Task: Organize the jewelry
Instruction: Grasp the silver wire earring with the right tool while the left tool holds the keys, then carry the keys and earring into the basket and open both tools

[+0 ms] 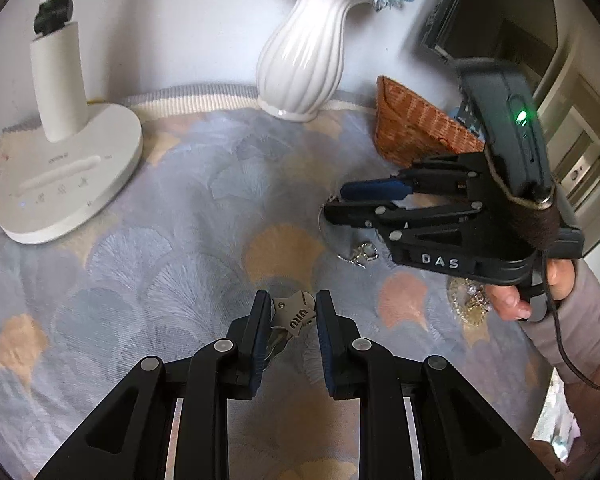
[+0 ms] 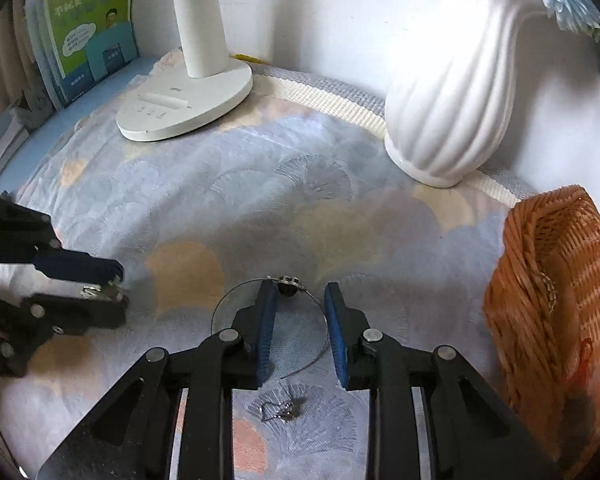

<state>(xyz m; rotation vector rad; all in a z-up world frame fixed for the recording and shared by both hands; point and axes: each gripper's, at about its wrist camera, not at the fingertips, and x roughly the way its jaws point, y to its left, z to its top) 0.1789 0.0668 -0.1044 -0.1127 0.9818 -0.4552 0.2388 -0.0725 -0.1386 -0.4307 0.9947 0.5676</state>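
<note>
Silver metal is gripped in the left tongs (image 1: 294, 301): a small silver charm (image 1: 296, 314) is squeezed between the blue pads, above the patterned cloth (image 1: 160, 260). The right tongs (image 2: 300, 292) are held a little open. A thin wire hoop (image 2: 288, 281) is laid on the cloth, and its bead is seen between the tips, not pinched. An orange woven basket (image 2: 540, 300) is placed nearby. Another small silver piece (image 2: 280, 410) is left just beside the hoop.

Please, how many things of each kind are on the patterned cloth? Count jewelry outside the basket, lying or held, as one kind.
Lamp: 1
Vase: 1
Basket: 1
Jewelry: 4 (wire hoop, silver charm, gold ornament, silver piece in left gripper)
Total: 7
</note>
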